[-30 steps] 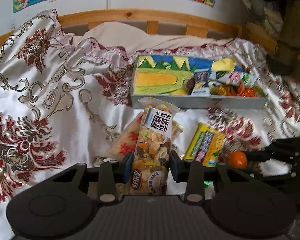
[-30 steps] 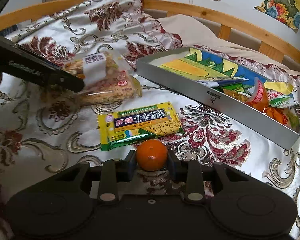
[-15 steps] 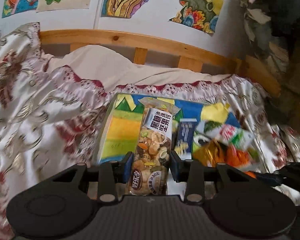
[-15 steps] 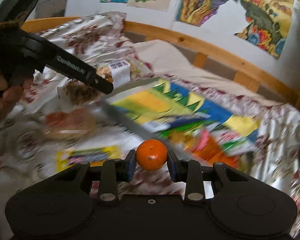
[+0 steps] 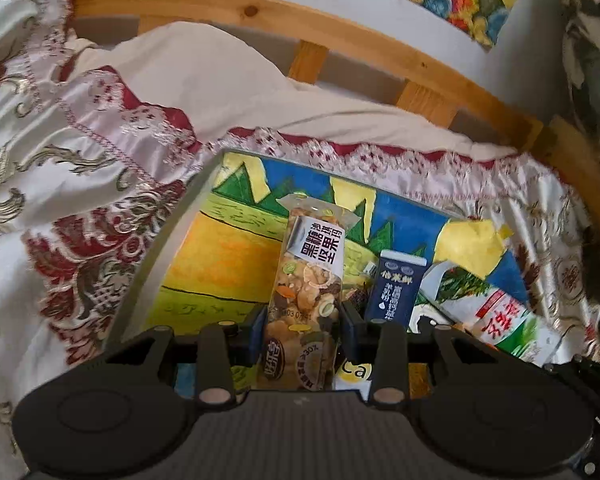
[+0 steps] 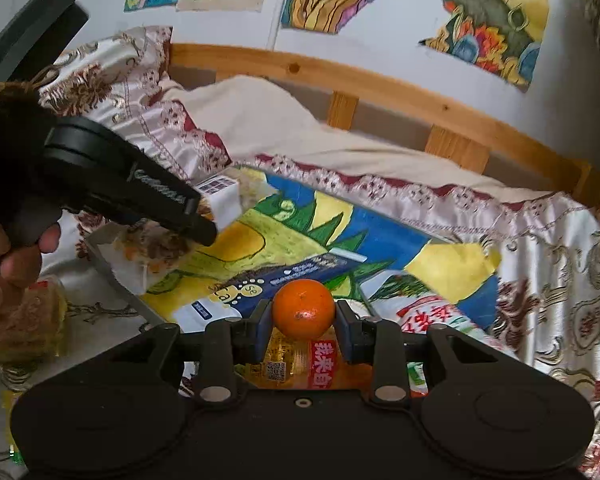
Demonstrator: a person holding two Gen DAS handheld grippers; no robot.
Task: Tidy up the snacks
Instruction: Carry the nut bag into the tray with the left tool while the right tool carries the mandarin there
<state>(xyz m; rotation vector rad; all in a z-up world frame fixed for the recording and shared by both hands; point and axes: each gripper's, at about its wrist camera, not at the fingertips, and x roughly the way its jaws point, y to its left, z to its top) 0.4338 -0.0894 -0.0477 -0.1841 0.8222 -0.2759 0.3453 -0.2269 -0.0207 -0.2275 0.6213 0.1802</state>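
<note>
Left gripper (image 5: 304,330) jaws clamp nut snack pack (image 5: 310,280), right gripper (image 6: 303,326) jaws clamp orange (image 6: 303,314), both over tray (image 5: 156,248).

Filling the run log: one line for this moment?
left claw: grips nut bar | right claw: grips orange | both above tray

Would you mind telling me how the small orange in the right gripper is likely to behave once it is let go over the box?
The orange is round and smooth, so it will probably roll once released. The right gripper pinches it only at two sides, so it might slip or bruise under pressure. The crinkly packets in the box beneath give it an uneven landing, so it may settle against them.
</note>
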